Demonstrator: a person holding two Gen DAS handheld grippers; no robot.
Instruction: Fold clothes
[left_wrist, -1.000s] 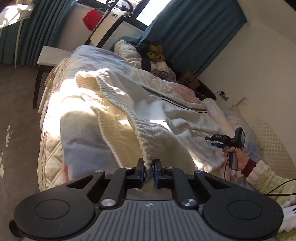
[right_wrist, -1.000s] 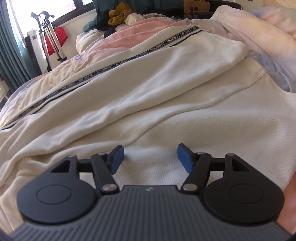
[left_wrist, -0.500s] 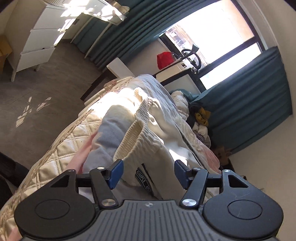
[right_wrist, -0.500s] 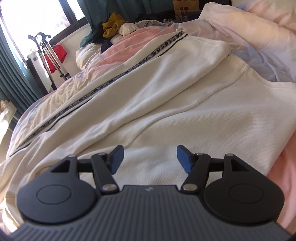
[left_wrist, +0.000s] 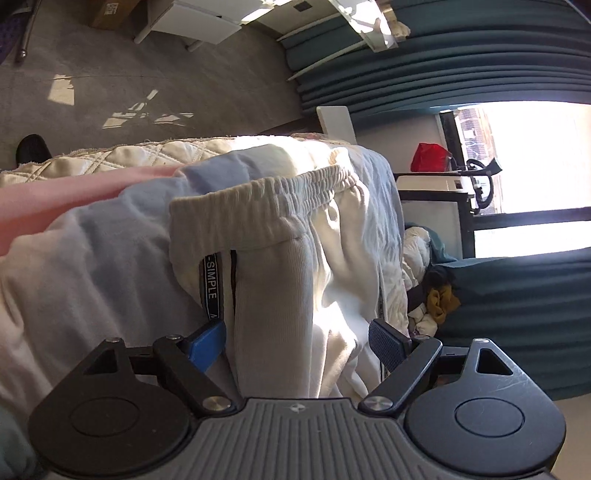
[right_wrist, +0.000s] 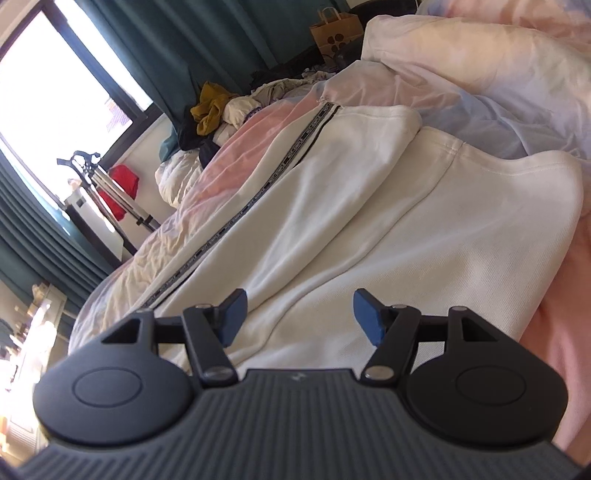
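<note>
Cream sweatpants (left_wrist: 280, 288) with a ribbed elastic waistband (left_wrist: 266, 199) and a black lettered side stripe (left_wrist: 212, 288) lie spread on the bed. My left gripper (left_wrist: 297, 341) is open, its blue pads either side of the fabric just below the waistband, the view rolled sideways. In the right wrist view the pant legs (right_wrist: 332, 229) stretch away with the stripe (right_wrist: 280, 166) along the left leg. My right gripper (right_wrist: 299, 314) is open and empty, just above the leg fabric.
A pink and pale blue duvet (right_wrist: 498, 92) covers the bed, over a quilted cream bedspread (left_wrist: 122, 158). A pile of clothes (right_wrist: 221, 110) lies at the far end by teal curtains (left_wrist: 498, 295). A tripod (right_wrist: 99, 188) and red bag (left_wrist: 430, 158) stand by the window.
My left gripper let go of the waistband, opened, and swung round with the view rolling sideways, now close behind the waistband. My right gripper stayed open and tilted, drifting over the legs.
</note>
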